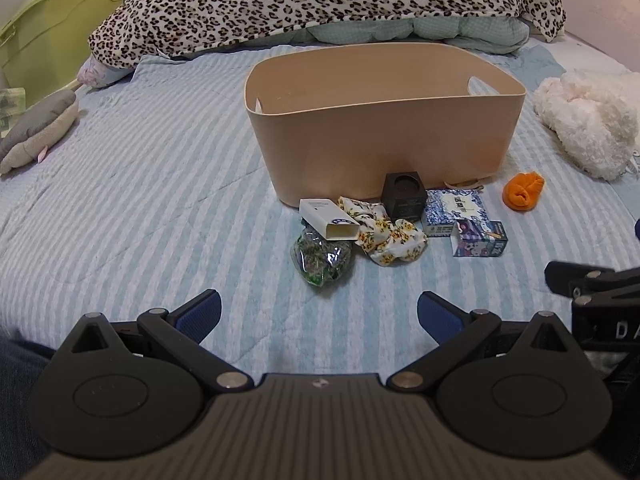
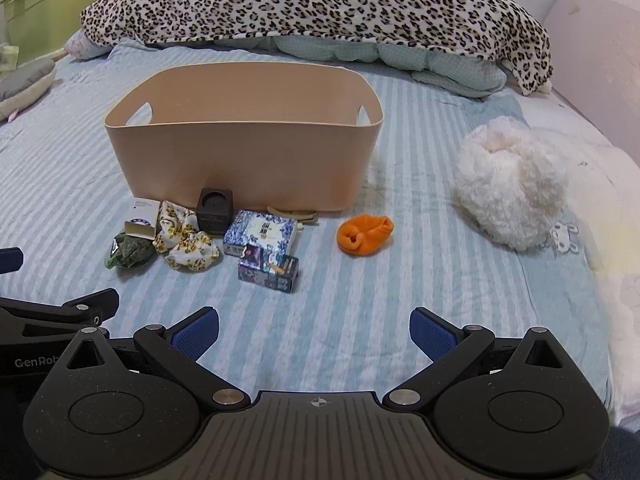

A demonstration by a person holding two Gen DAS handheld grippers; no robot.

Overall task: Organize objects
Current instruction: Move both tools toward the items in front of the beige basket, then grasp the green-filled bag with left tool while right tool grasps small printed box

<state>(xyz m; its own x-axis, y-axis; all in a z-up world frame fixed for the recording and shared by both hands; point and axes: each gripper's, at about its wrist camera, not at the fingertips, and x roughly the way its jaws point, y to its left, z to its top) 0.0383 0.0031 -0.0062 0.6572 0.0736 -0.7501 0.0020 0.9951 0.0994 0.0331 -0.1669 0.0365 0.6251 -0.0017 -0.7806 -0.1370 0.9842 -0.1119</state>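
Note:
A tan bin stands on the striped bed. In front of it lie a white box, a green packet, a floral scrunchie, a black cube, a blue-white box, a small purple box and an orange cloth. My left gripper and right gripper are open and empty, short of the pile.
A leopard-print blanket lies behind the bin. A white fluffy toy sits right. A grey plush and a green cabinet are at the left. A beige clip lies by the bin's base.

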